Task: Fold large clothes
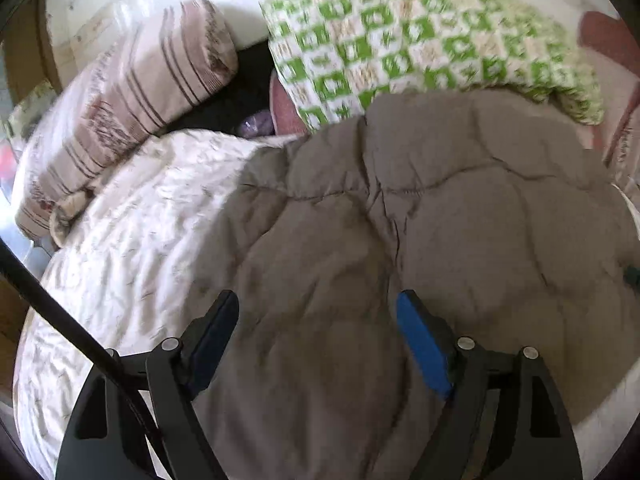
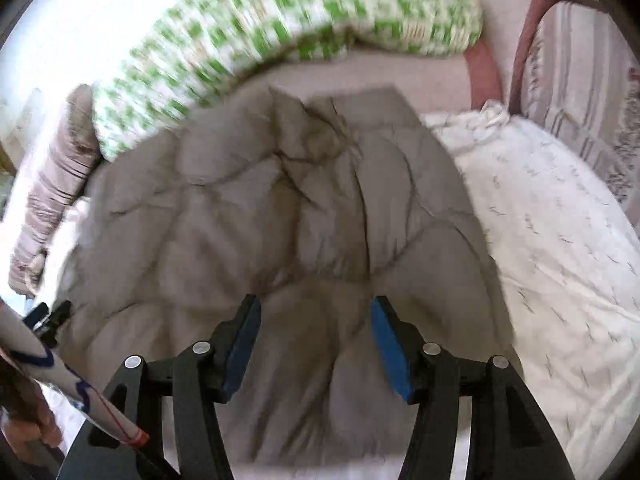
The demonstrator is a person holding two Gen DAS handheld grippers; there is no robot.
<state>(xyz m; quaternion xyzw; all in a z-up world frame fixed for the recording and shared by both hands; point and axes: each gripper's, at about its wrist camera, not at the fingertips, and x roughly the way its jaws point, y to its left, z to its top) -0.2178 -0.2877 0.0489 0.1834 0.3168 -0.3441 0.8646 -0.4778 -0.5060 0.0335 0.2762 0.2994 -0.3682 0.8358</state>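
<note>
Both tools stand with their jaws wide over the grey quilted jacket [image 1: 400,240], holding nothing: the left tool [image 1: 318,320] and the right tool [image 2: 316,320]. The jacket lies rumpled on the white bedsheet [image 2: 560,240]. Behind it rest a green checkered blanket [image 1: 420,48] and a striped pillow [image 1: 152,92].

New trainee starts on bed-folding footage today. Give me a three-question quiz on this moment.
1. True or false: the left claw grips the grey quilted jacket.
2. What pattern is on the blanket beyond the jacket? A green checks, B blue dots, C red stripes.
3. What does the jacket lie on?

Key: 1 false, both claws, the right claw too, are open above it. 2 A. 3 the white bedsheet.
</note>
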